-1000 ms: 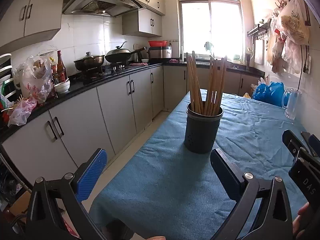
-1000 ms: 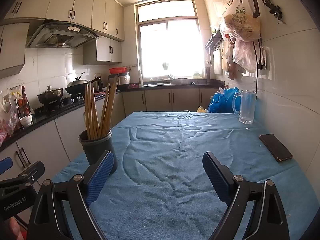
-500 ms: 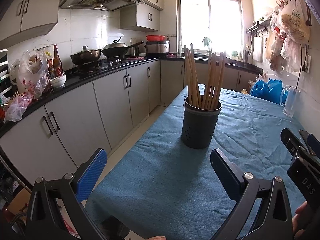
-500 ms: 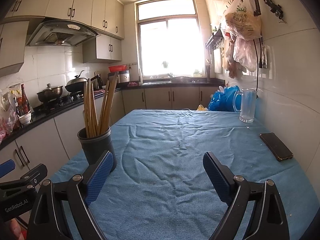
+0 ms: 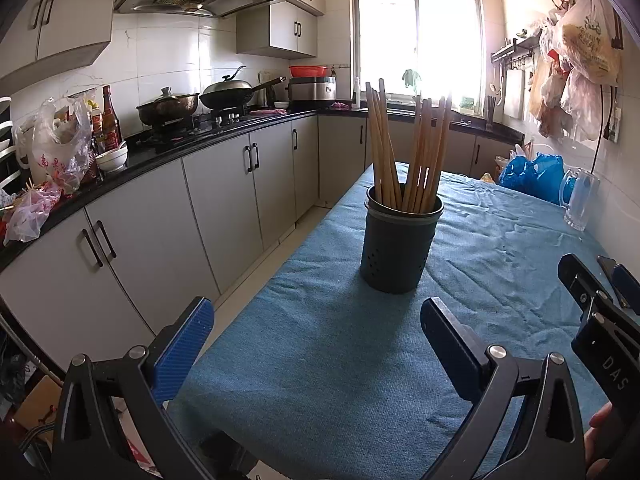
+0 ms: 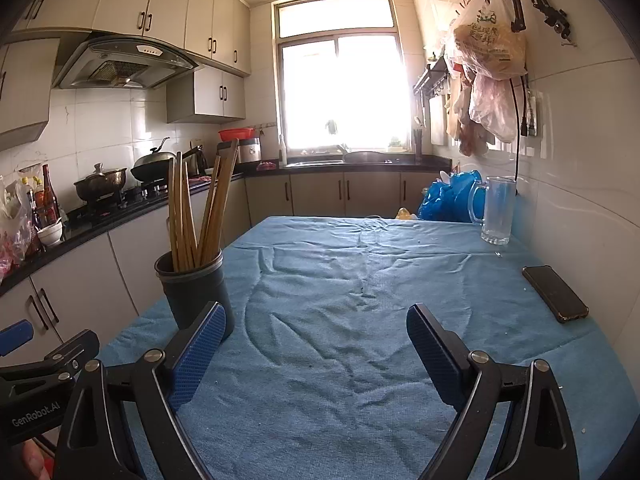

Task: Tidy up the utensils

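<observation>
A dark perforated holder stands upright on the blue tablecloth near the table's left edge, with several wooden chopsticks standing in it. My left gripper is open and empty, a short way in front of the holder. In the right wrist view the holder with its chopsticks is just beyond my left fingertip. My right gripper is open and empty over the cloth.
A black phone lies at the right edge of the table. A glass mug and blue bags stand at the far right. Kitchen cabinets and a counter with pots run along the left, across a narrow aisle.
The left gripper has moved closer to the holder, which now looms larger. The right gripper has barely moved. Both stay open.
</observation>
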Motion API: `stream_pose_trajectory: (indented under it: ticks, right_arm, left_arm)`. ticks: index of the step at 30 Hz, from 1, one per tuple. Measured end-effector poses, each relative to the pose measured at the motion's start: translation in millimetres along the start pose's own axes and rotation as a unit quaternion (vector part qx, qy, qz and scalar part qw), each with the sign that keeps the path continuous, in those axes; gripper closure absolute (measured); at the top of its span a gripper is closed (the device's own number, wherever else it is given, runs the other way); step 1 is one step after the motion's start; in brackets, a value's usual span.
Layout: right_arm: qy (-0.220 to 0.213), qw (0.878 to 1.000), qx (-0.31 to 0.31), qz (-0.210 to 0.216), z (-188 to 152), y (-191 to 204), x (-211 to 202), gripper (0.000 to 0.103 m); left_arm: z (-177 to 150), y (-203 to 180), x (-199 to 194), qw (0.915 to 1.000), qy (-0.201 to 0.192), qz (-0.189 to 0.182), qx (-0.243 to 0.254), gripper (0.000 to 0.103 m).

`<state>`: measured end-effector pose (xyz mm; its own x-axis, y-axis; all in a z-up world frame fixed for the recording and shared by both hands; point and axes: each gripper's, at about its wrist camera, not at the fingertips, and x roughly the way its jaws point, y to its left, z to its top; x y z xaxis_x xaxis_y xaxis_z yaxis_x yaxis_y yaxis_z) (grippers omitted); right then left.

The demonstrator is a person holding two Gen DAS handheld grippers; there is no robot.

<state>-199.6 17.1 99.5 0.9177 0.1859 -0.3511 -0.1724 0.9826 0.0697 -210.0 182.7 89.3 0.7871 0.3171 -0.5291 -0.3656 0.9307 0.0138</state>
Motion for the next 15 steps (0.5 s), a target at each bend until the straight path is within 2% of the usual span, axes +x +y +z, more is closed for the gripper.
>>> stream_pose_trajectory:
  ticks: [15]
  right_arm:
    - [0.002, 1.0, -0.003, 0.006, -2.0, 3.2, -0.3, 0.008]
  left_arm:
    - [-1.7, 0.4, 4.0, 0.9999, 0.01, -0.008, 0.001, 0.001]
